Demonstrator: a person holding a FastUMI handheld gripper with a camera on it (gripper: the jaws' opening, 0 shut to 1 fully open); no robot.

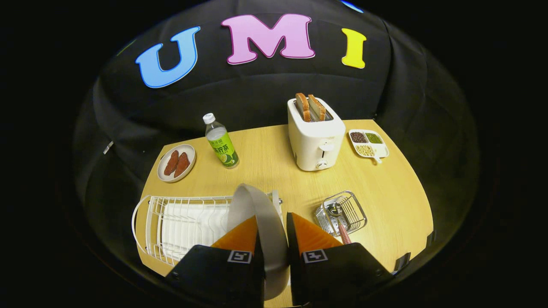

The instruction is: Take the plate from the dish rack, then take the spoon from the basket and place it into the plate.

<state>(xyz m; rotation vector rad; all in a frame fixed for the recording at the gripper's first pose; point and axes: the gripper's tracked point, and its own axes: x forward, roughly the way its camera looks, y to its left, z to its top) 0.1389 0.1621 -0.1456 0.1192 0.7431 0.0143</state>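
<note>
Right now, starting at your far left, the white dish rack (171, 222) lies along the near edge of the wooden table (394, 201), its wire slots made to keep dishes on edge, which is why the plate (257, 214) comes to you upright rather than flat. Beyond the rack sit a small dish of reddish slices (176, 163) and a green-labelled bottle (221, 142), both well clear of your work.

Moving to the middle, your gripper (272, 226) has its fingers narrowed onto the plate, one on each face, so the rim runs edge-on between them. That pinch suits a thin disc: you hold it by its flats, not its curve. The plate is at the right end of the rack; I cannot tell whether it has cleared the wires.

Further right, past the fingers, the toaster (316, 139) stands with two bread slices up. Just beside your right finger is the small wire basket (341, 212), and the spoon (337, 218) leans in it, bowl inside and handle sticking out towards you, an easy end to grab. Beyond it lies a divided tray of beans (369, 143).

You'll likely want the plate laid flat on bare table near the basket.
</note>
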